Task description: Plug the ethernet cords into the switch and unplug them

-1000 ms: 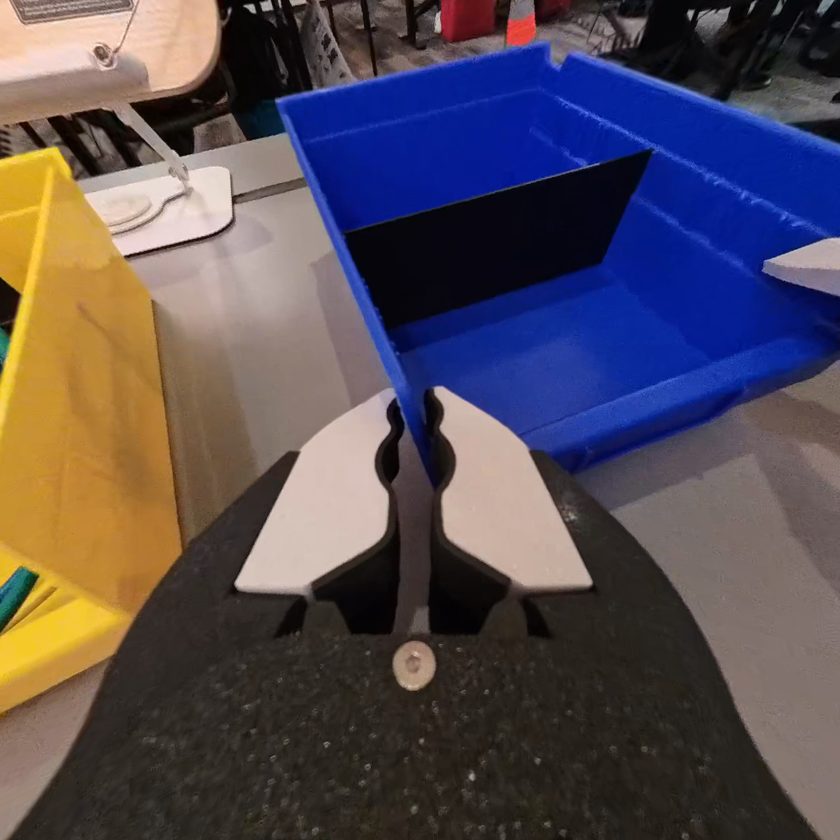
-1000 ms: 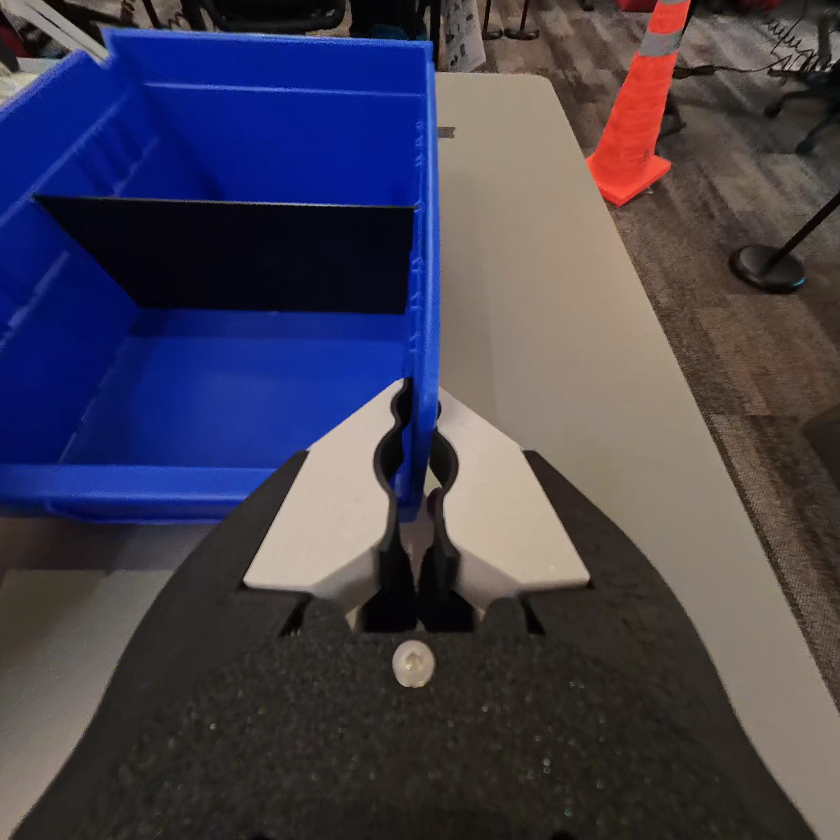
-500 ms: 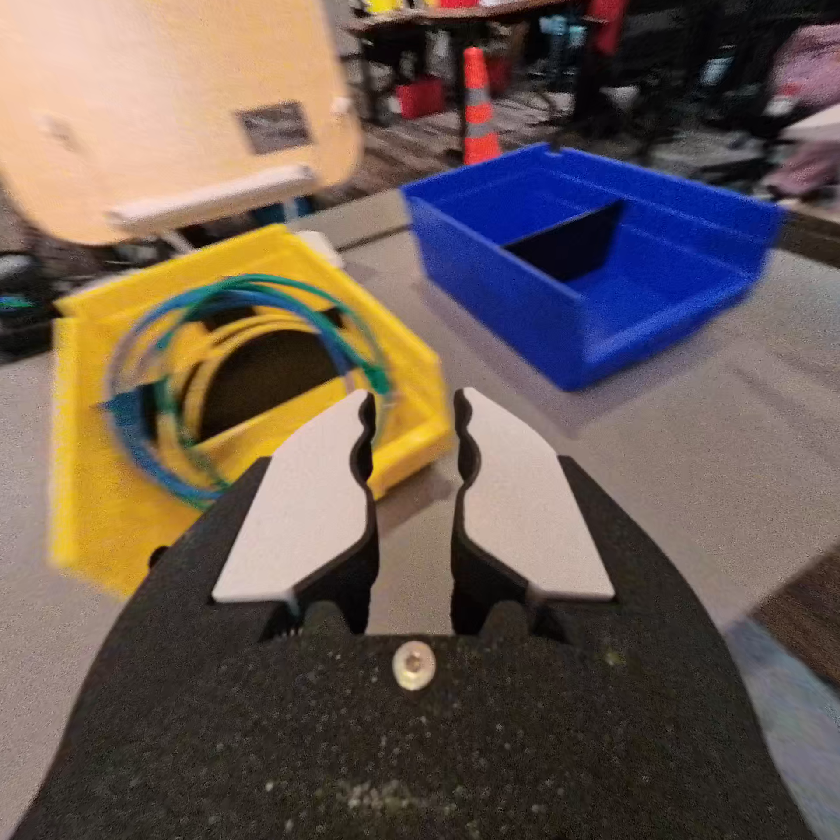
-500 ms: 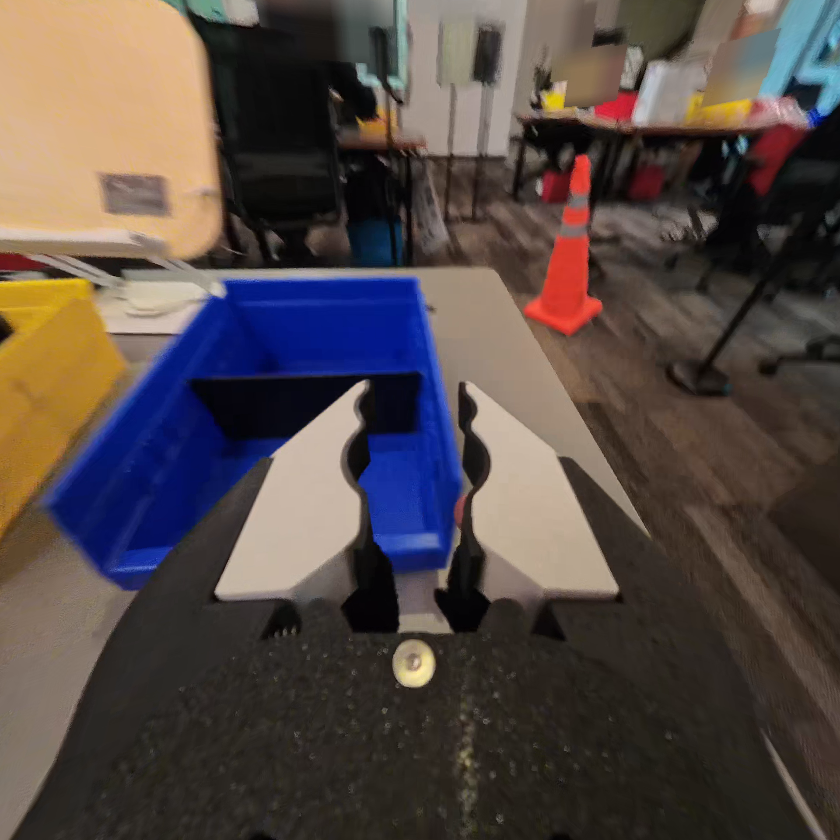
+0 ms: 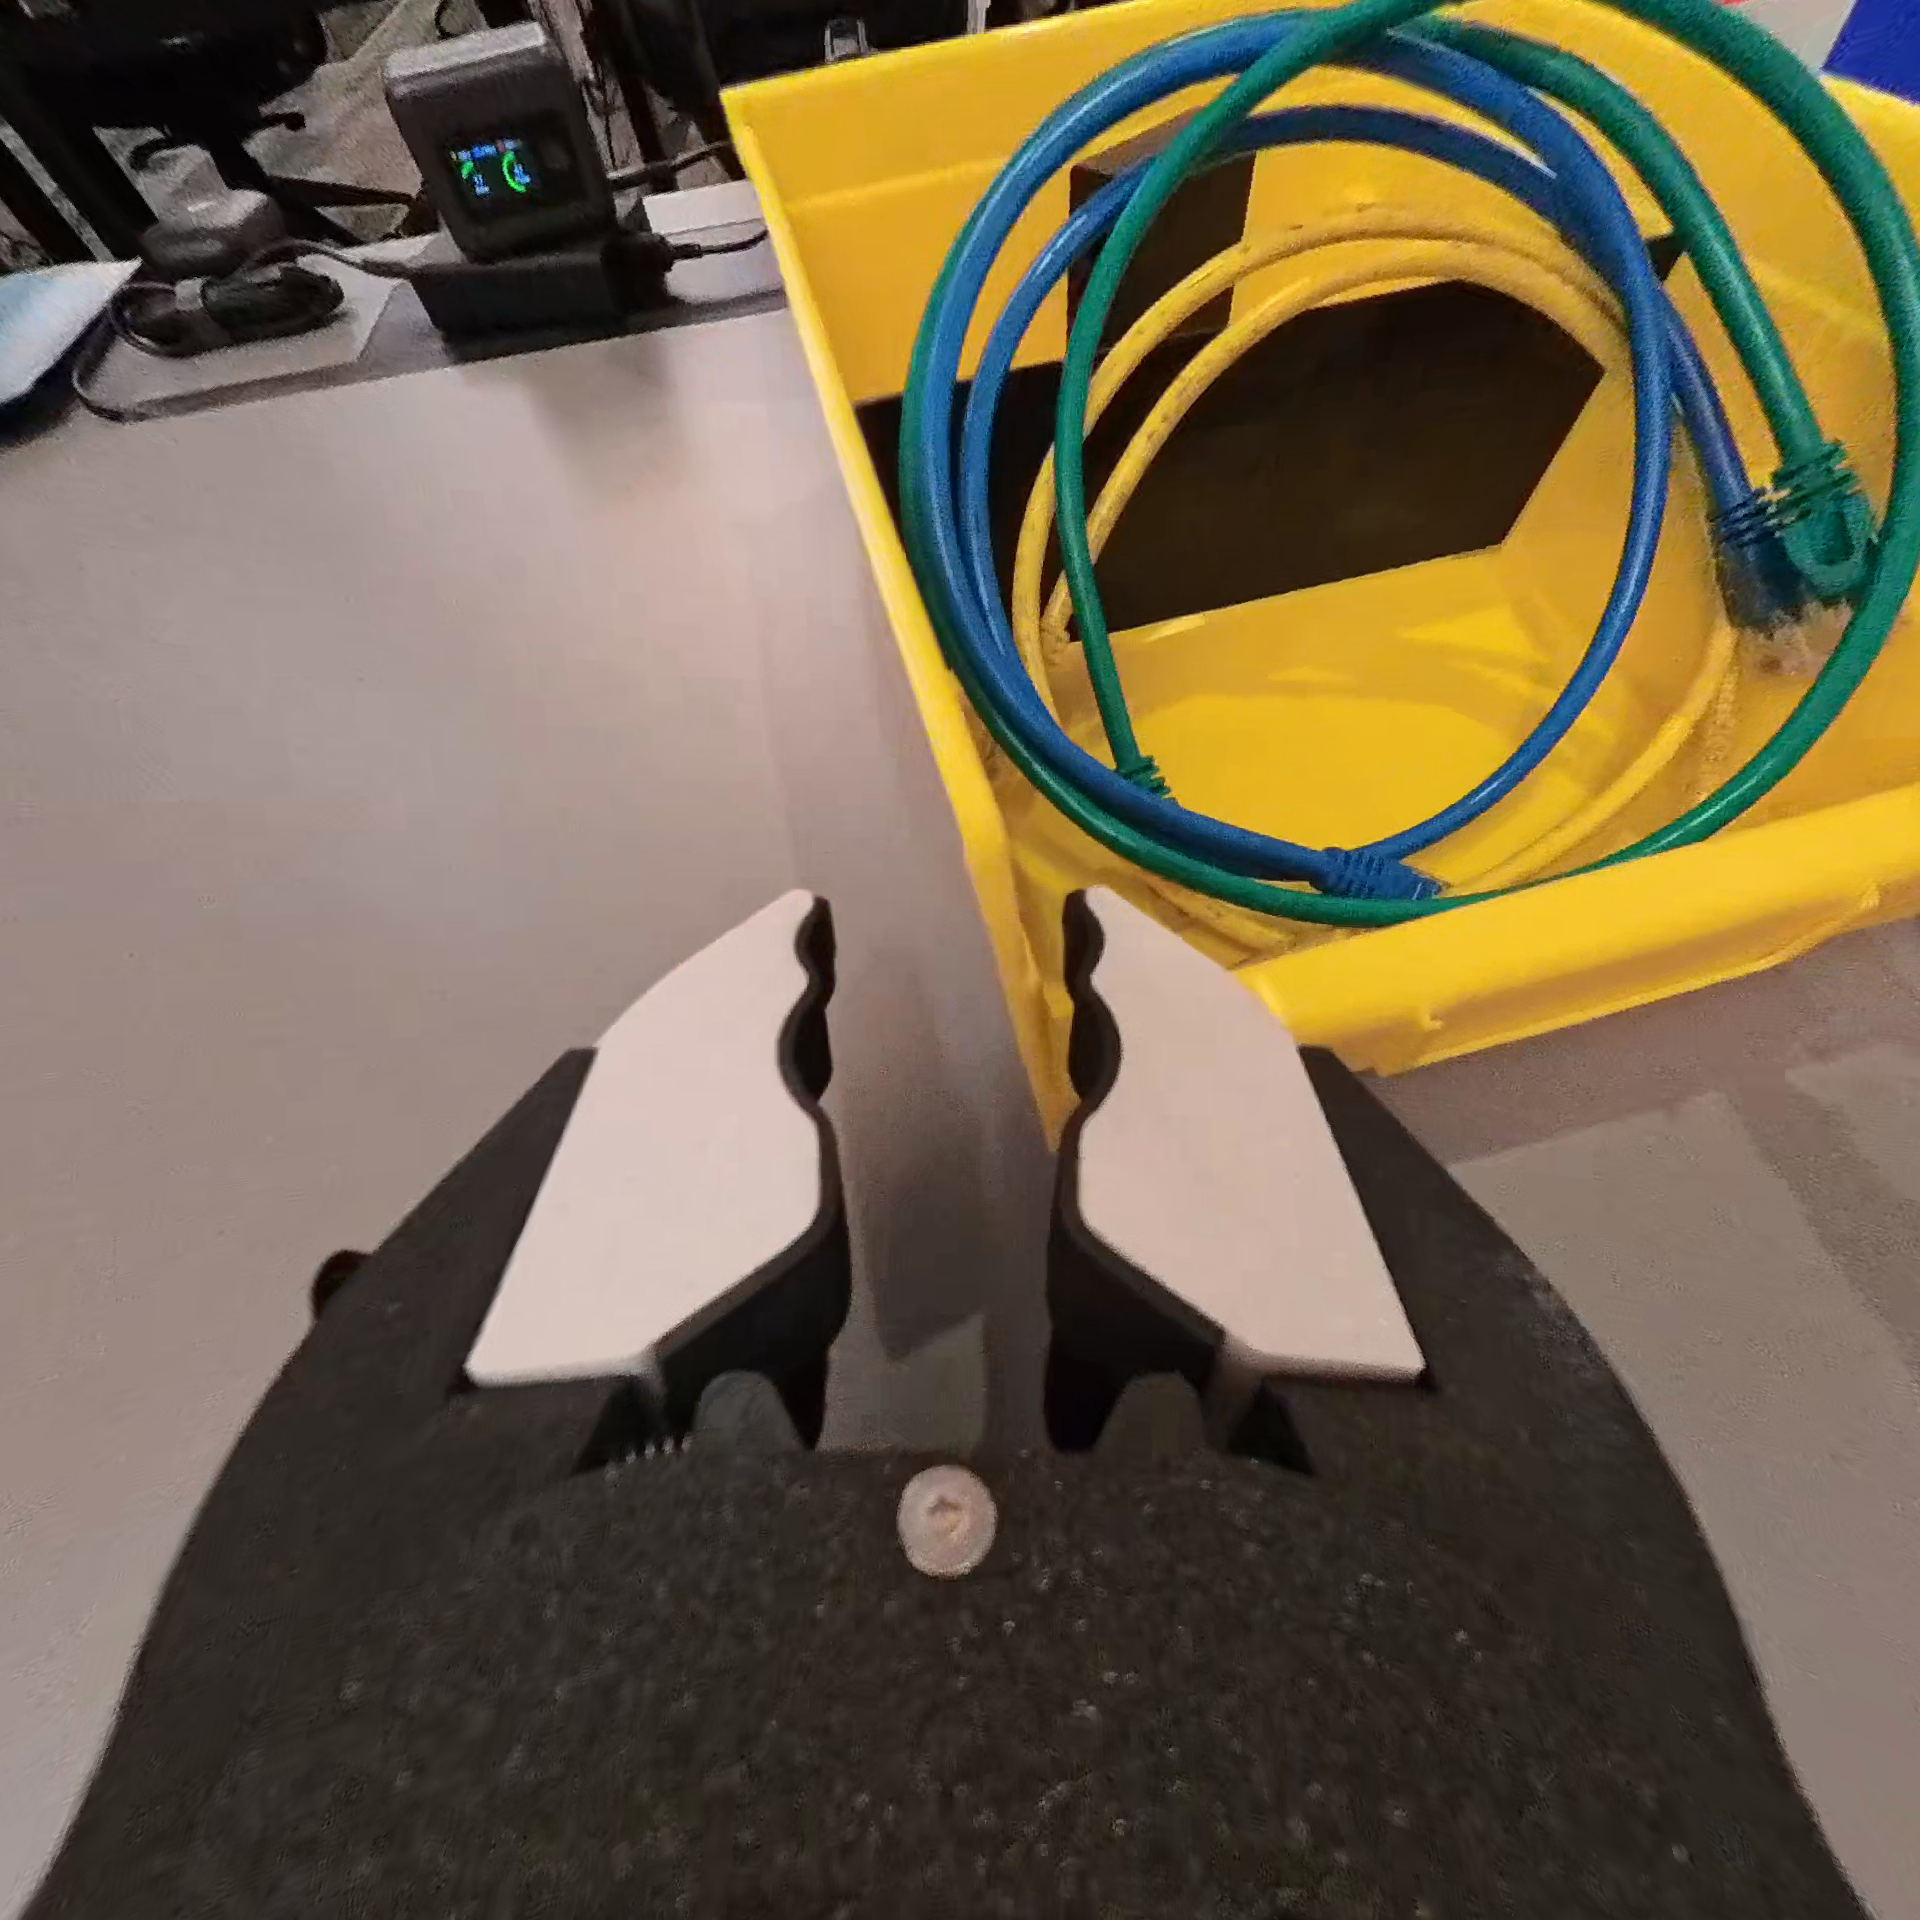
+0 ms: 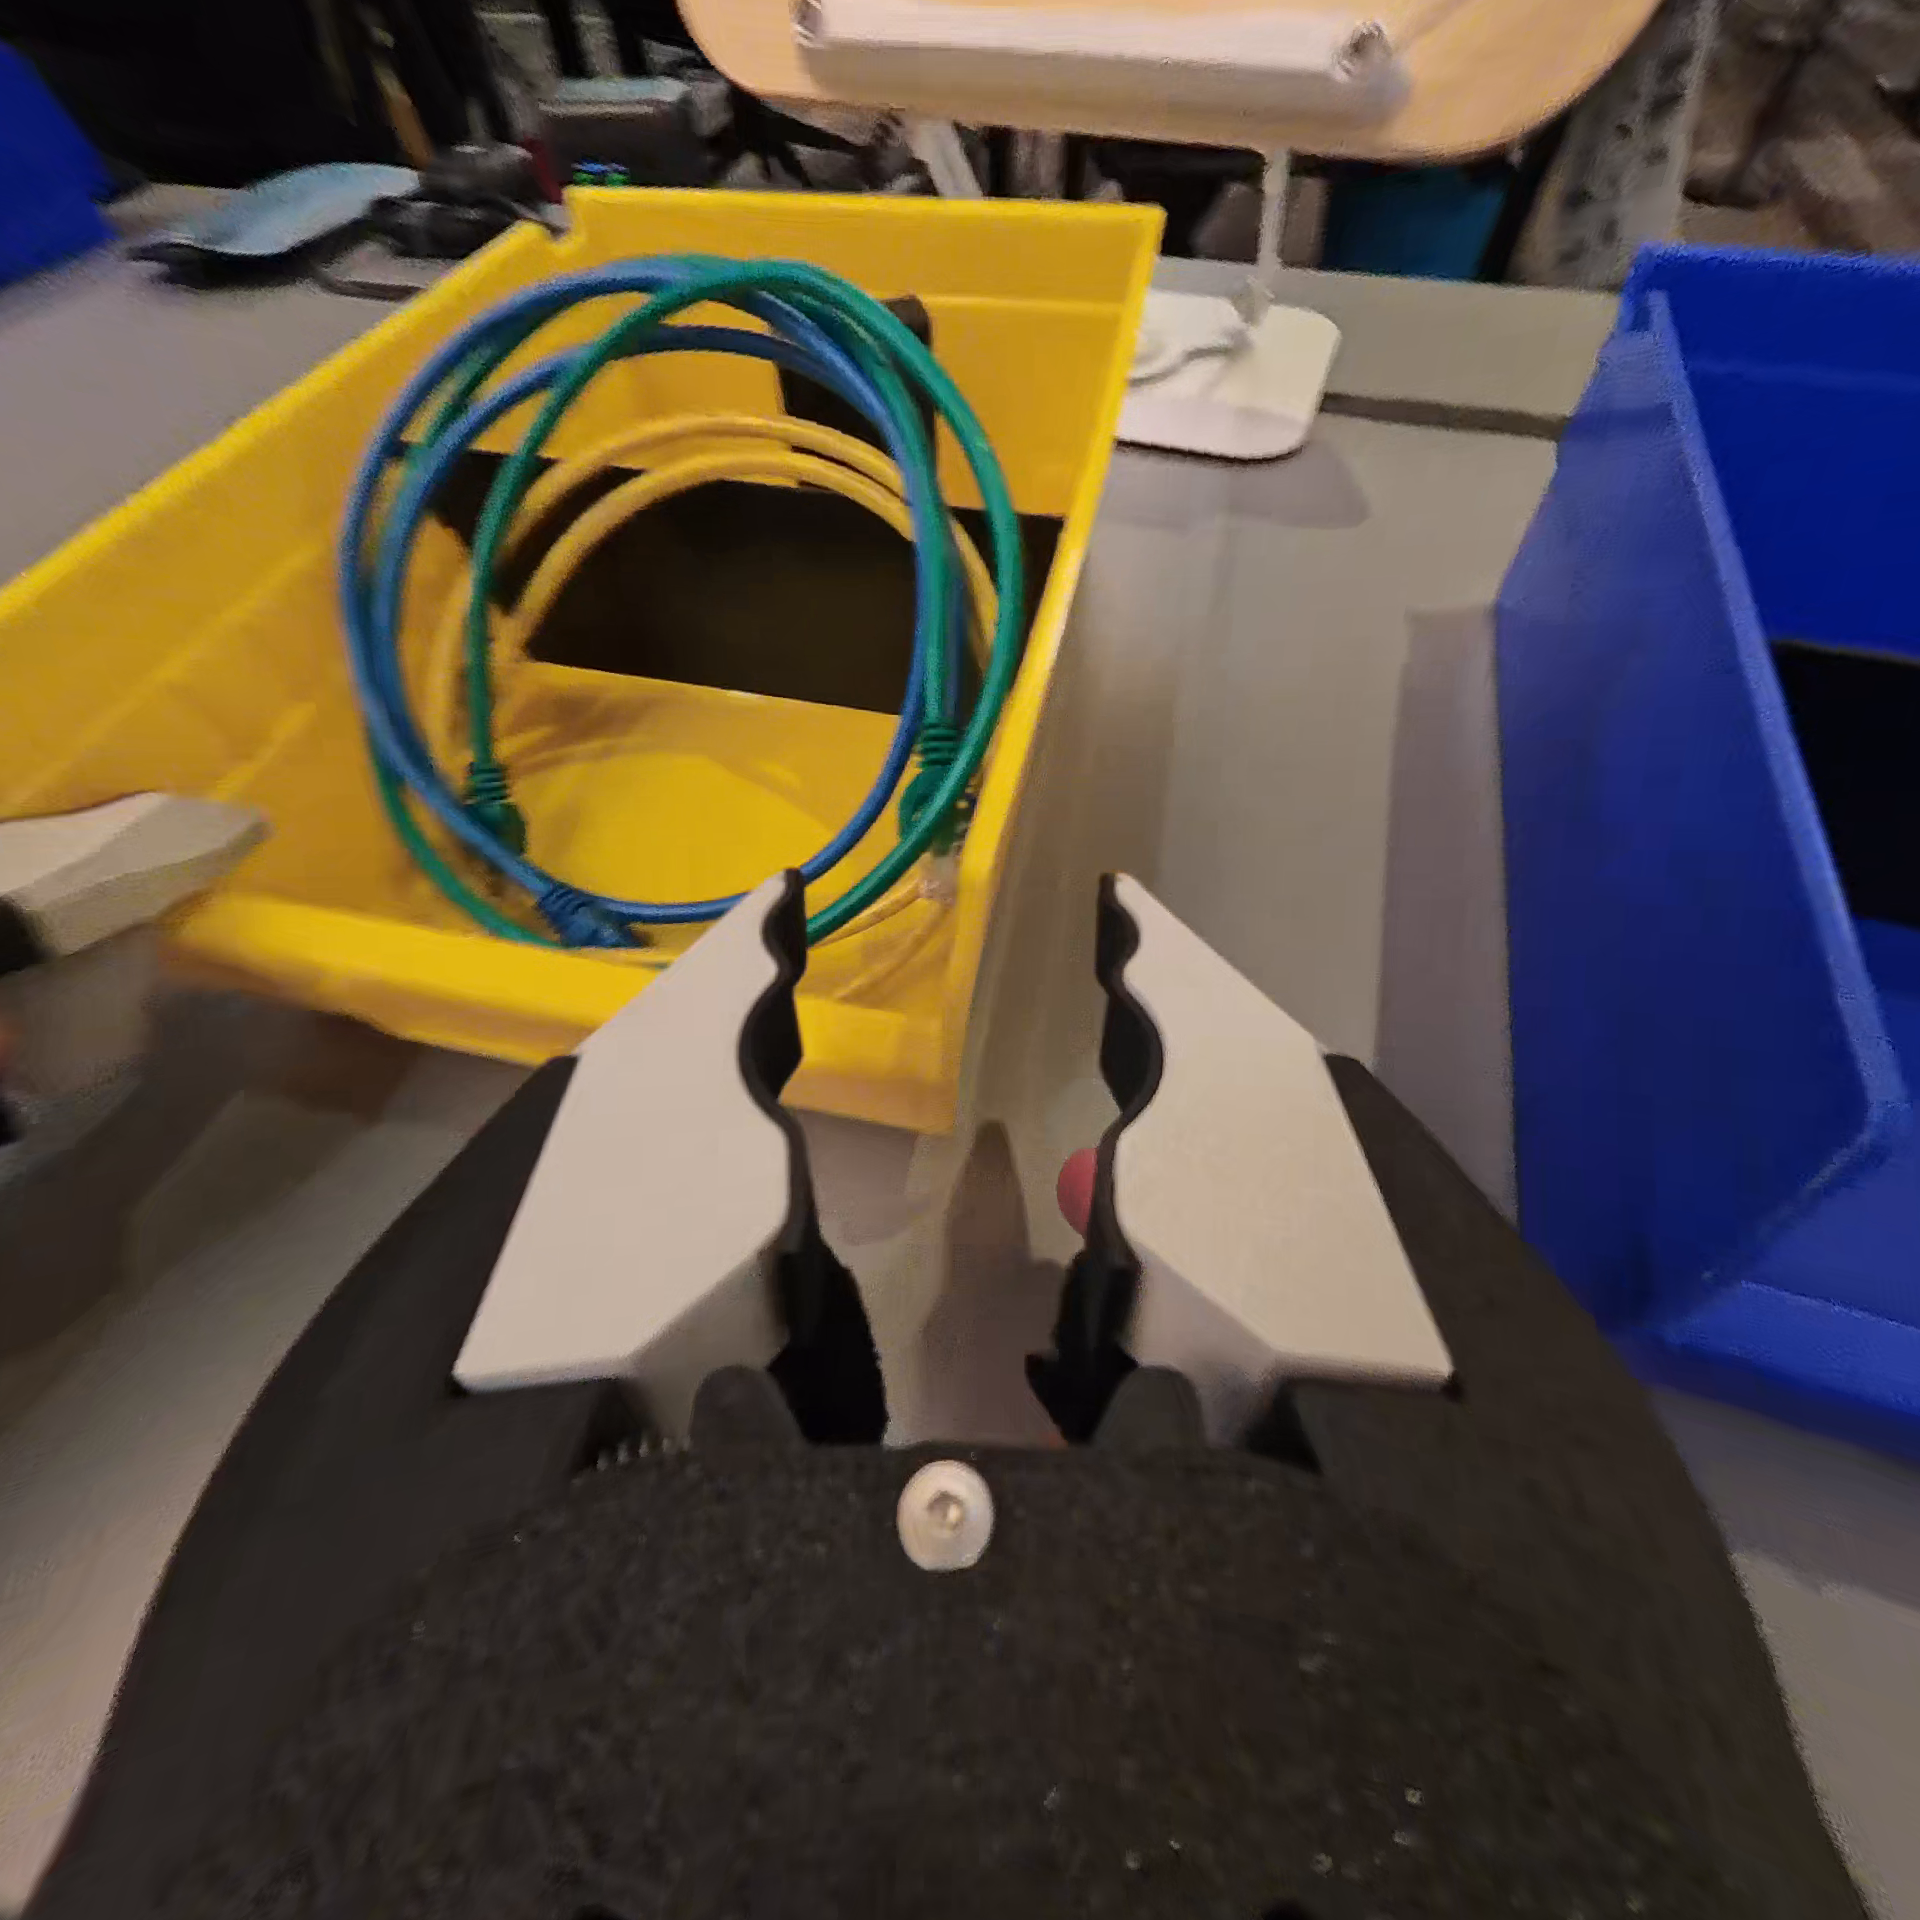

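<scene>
Blue [image 5: 1371,875], green [image 5: 1829,520] and yellow [image 5: 1403,244] ethernet cords lie coiled in a yellow bin [image 5: 1558,966] with a black divider [image 5: 1299,499]. I cannot make out a switch. My left gripper [image 5: 948,914] is open and empty, with the bin's front left corner between its fingers. My right gripper [image 6: 951,894] is open and empty just in front of the yellow bin's [image 6: 727,249] front right corner. The blue [image 6: 364,582] and green [image 6: 1013,582] cords show there too. A finger of the left gripper [image 6: 104,862] shows at the left edge.
A blue bin [image 6: 1662,727] with a black divider stands right of the yellow bin, with a strip of grey table [image 6: 1247,675] between them. A white stand base [image 6: 1226,384] sits behind. A dark device with a small screen [image 5: 499,177] and cables lie at the far left.
Both grippers have let go of the blue bin's side walls and opened. Both have swung left to the front corners of the yellow bin with the cords.
</scene>
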Tool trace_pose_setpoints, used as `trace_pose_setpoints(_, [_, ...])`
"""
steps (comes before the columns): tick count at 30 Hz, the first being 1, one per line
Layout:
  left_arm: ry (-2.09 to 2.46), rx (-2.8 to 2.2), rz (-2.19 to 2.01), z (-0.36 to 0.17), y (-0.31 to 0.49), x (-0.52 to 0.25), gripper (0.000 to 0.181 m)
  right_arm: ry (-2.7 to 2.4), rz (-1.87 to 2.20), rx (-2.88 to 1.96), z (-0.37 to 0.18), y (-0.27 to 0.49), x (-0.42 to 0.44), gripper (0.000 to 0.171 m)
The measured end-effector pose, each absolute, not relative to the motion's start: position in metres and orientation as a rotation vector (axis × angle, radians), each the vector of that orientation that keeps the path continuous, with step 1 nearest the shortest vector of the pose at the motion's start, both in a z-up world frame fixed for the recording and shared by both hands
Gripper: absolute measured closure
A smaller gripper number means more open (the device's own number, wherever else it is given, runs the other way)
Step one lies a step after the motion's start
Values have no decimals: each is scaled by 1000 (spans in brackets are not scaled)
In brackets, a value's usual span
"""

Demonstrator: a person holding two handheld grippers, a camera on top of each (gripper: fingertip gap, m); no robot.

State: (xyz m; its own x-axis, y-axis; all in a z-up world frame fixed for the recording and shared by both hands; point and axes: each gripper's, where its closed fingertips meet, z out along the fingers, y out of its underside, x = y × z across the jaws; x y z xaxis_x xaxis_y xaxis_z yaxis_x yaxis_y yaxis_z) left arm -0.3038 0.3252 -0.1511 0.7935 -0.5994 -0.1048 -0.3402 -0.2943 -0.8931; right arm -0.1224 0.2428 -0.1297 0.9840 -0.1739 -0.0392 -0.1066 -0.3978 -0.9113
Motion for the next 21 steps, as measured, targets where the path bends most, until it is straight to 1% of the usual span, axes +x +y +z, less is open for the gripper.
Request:
trace_pose_setpoints(2, [709, -1884, -293, -148, 327, -301, 145, 255, -90, -1979, -138, 253, -116, 128])
trace_pose_setpoints(3, [717, -1885, -297, -148, 327, -298, 155, 291, -127, -1948, -138, 255, -110, 151])
trace_pose_setpoints(4, [725, -1889, -301, -149, 327, -295, 175, 276, -127, -1921, -136, 257, -113, 165])
trace_pose_setpoints(8, [743, -1894, -320, -145, 333, -298, 177, 285, -299, -1879, -126, 258, -117, 169])
trace_pose_setpoints(11, [731, -1881, -393, -134, 342, -314, 178, 273, -373, -1771, -101, 261, -136, 169])
trace_pose_setpoints(14, [692, -1832, -402, -119, 361, -344, 178, 268, -379, -1709, -81, 277, -169, 168])
trace_pose_setpoints(18, [682, -1738, -303, -95, 392, -397, 178, 250, -310, -1704, -74, 312, -217, 168])
trace_pose_setpoints(21, [661, -1748, -299, -97, 415, -438, 178, 204, -306, -1728, -74, 337, -259, 167])
